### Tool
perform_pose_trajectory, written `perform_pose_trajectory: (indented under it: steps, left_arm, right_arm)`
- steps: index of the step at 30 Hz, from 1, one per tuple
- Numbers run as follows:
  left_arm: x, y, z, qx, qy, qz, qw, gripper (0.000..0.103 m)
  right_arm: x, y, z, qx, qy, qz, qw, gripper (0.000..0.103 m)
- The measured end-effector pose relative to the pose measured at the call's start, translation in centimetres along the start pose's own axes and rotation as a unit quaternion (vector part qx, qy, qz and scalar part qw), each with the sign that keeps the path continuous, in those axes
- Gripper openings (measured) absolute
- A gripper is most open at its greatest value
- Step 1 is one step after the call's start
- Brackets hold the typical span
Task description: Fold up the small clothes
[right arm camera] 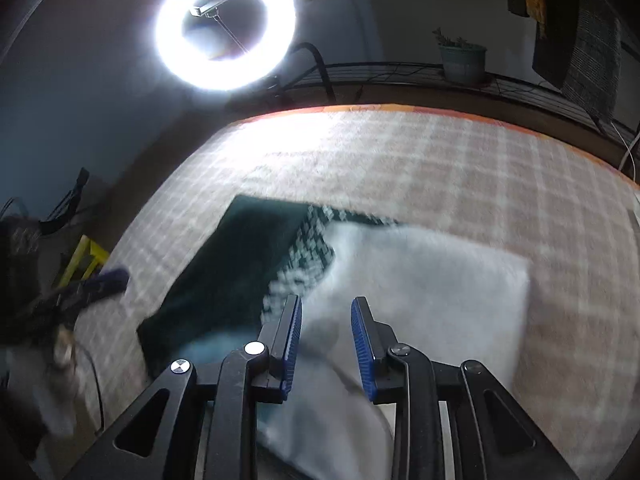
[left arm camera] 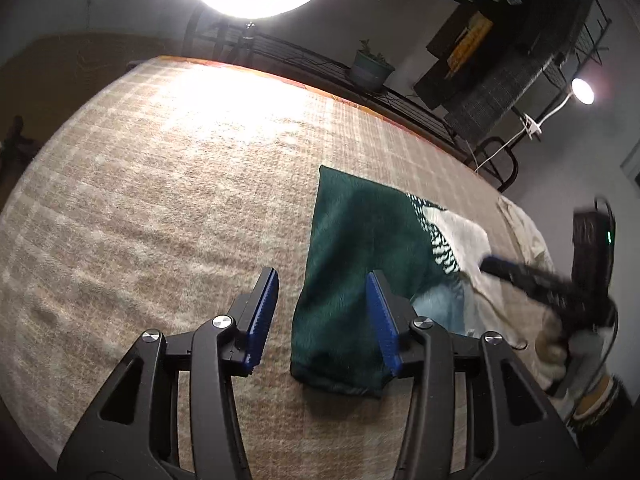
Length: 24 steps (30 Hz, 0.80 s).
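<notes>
The left tongs point(left arm camera: 322, 314) stand wide open above the blanket point(left arm camera: 160, 200), their blue pads point(left arm camera: 262, 316) well apart and holding nothing. The garment point(left arm camera: 352, 264), a small piece with a dark green half, a green-and-white patterned band and a pale half, lies flat on the blanket ahead and to the right of these tongs; its green near corner sits just behind the right pad, and whether the pad touches the cloth I cannot tell. Farther right in this view the right tongs point(left arm camera: 520, 276) show as a dark blurred shape over the pale half of the garment. From the right wrist, the right tongs point(right arm camera: 326, 340) are open too, with a narrower gap, hovering over the pale half point(right arm camera: 420, 280); nothing sits between the pads point(right arm camera: 294, 340), though blur hides how close they are to the cloth. The green half point(right arm camera: 224, 272) stretches ahead and to the left of these tongs, the patterned band point(right arm camera: 304, 256) just ahead of the left pad. The left tongs point(right arm camera: 92, 288) appear far to the left here, blurred. Beyond both tongs, past the far edge of the blanket, a ring light point(right arm camera: 226, 28) glares, and a potted plant point(right arm camera: 462, 58) stands on a dark rail to its right.
</notes>
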<state>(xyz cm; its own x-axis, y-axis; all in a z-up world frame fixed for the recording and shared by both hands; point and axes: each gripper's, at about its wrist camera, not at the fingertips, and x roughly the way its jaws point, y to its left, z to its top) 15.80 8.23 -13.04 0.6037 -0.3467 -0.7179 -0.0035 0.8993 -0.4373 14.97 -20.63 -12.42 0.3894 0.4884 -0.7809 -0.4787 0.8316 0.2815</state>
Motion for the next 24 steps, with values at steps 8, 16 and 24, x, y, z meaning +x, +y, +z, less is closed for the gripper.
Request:
perform_pose_trajectory:
  steps: [8,16,24]
  left_arm:
    - [4.5,2.6,1.9,-0.082,0.062,-0.048,0.9936,0.051]
    - [7.5,3.4,2.2,-0.115,0.102,-0.088,0.9842,0.051]
    - [9.0,3.3,3.3,-0.129,0.096,-0.123,0.9793,0.051]
  right_arm:
    - [-4.9,-8.4,-4.3,0.146,-0.028,0.031,0.988,0.053]
    - [-3.3,-13.2,-6.6,0.244,-0.031,0.121,0.962,0.051]
    - [-0.1,-13.9,-5.9,0.275,-0.036,0.180,0.944,0.030]
